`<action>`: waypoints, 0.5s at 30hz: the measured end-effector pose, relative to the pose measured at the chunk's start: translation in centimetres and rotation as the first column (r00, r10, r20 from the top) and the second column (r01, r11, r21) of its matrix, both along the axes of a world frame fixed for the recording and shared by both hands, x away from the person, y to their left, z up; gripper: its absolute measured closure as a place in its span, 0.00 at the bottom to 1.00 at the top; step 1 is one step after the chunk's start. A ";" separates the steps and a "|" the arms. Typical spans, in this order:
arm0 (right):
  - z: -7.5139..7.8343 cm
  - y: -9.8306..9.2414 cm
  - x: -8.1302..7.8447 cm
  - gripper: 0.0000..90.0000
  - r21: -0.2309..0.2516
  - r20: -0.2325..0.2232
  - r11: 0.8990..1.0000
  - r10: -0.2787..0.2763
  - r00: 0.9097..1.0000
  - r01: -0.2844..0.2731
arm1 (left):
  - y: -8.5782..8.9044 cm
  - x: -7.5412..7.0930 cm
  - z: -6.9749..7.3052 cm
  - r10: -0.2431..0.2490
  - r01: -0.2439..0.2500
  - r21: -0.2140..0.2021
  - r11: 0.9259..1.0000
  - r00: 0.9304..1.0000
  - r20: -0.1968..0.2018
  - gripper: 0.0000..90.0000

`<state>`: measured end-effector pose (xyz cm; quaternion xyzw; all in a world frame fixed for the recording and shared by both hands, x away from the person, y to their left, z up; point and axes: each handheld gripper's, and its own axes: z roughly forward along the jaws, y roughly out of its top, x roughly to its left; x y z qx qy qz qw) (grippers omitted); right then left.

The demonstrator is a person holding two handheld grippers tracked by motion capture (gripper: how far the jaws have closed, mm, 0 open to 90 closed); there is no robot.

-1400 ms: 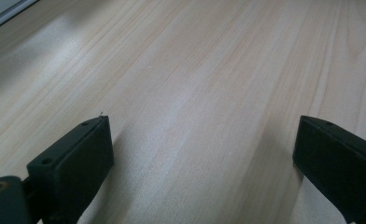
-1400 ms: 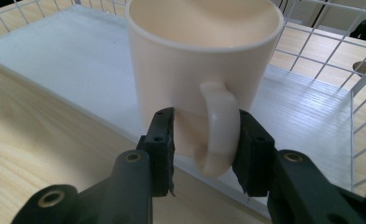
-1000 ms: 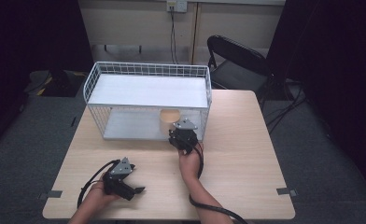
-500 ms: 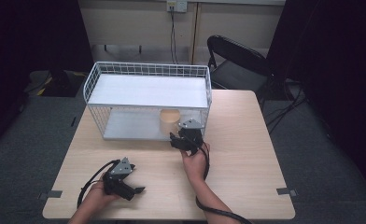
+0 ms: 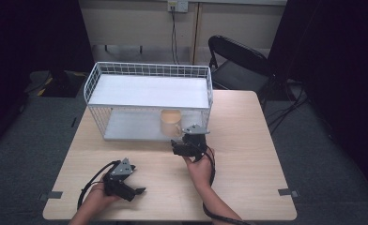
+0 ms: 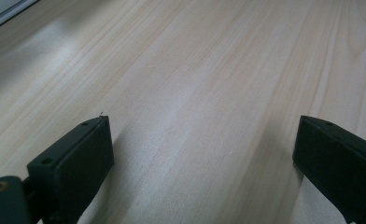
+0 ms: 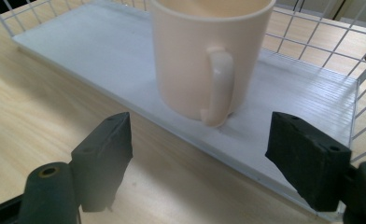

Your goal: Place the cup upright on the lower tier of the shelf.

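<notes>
A smooth, cream-coloured cylindrical mug [image 7: 204,60] is standing upright on the white wire rack's [image 5: 149,91] lower shelf, just beyond the right gripper [image 7: 200,154], whose black fingers, having just been opening, are standing wide apart around nothing, while the left gripper [image 6: 200,154] is resting open-fingered on the pale wood-grain counter [image 6: 209,70].

We see the wire rack's [image 5: 149,93] front side open toward us above the lower shelf [image 7: 102,56], with the upper shelf [image 5: 147,91] overhead; the cream mug [image 7: 204,51] blocks its right end.
</notes>
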<state>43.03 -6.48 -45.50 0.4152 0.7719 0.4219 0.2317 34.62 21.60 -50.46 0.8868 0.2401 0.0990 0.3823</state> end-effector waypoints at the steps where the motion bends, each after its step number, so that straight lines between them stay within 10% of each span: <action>1: 0.0 0.0 -0.1 0.24 -0.002 -0.002 1.000 0.003 1.000 -0.003 | 0.0 0.0 0.0 0.000 0.000 0.000 1.000 1.000 0.000 0.05; 15: 0.7 -1.6 -1.4 0.23 0.017 -0.012 0.998 0.064 0.998 -0.064 | 0.0 0.0 0.0 0.000 0.000 0.000 1.000 1.000 0.000 0.05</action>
